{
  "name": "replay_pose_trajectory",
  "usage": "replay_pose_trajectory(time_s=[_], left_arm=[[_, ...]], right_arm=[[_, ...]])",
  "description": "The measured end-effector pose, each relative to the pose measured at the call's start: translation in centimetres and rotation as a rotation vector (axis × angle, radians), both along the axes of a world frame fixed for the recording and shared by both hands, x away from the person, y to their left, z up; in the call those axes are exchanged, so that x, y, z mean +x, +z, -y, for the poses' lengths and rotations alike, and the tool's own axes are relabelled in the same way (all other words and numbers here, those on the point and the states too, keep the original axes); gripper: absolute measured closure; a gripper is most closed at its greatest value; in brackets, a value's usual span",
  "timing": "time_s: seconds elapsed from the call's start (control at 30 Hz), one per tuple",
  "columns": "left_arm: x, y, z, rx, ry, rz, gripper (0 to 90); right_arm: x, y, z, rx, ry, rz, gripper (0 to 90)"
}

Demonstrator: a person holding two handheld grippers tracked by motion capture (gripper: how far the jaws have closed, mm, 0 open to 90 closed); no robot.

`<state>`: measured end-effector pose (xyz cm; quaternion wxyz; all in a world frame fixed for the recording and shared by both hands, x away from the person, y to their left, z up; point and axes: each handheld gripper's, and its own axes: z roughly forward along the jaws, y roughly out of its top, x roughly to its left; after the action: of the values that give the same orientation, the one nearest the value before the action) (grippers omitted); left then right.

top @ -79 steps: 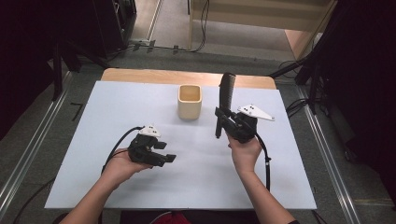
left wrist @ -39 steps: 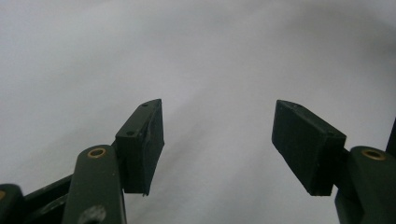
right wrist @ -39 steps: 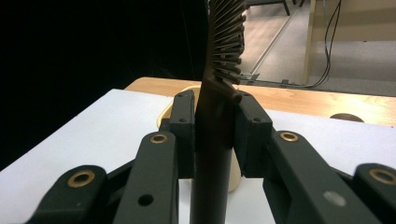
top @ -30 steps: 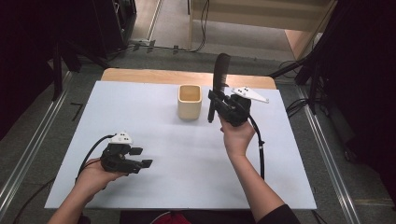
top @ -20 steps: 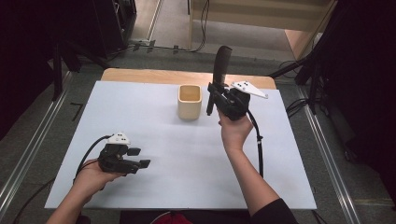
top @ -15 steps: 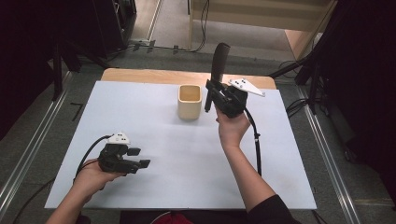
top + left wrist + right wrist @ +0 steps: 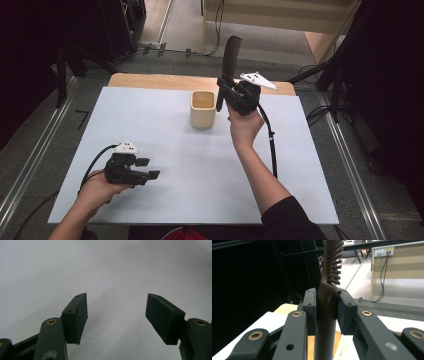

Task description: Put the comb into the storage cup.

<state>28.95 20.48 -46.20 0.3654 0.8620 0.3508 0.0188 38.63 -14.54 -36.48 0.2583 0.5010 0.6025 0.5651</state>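
My right gripper (image 7: 224, 84) is shut on a dark brown comb (image 7: 231, 51), held upright above the back of the table. The comb's toothed end points up and its handle end hangs just right of the beige cup (image 7: 202, 111). In the right gripper view both pads (image 7: 310, 307) press the comb (image 7: 333, 263) at its neck, with the cup's rim (image 7: 312, 340) below. My left gripper (image 7: 149, 168) rests low at the table's near left, open. In the left gripper view its jaws (image 7: 117, 313) stand wide apart over bare white surface.
The white tabletop (image 7: 175, 205) has a wooden strip (image 7: 150, 80) along its back edge. Metal rails (image 7: 30, 160) run along both sides on the floor. Cables trail from each gripper across the table.
My right hand has carried the comb back and slightly up, closer to the cup. My left hand earlier slid to the near left, and has stayed still over the last second.
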Motion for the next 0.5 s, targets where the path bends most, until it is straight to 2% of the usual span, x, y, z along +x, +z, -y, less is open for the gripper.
replay_pose_trajectory(time_s=[0.5], left_arm=[[0.1, -0.1, -0.1, -0.018, 0.003, -0.02, 35.4]], right_arm=[[2.5, 0.1, -1.3, -0.009, -0.027, 0.005, 70.2]])
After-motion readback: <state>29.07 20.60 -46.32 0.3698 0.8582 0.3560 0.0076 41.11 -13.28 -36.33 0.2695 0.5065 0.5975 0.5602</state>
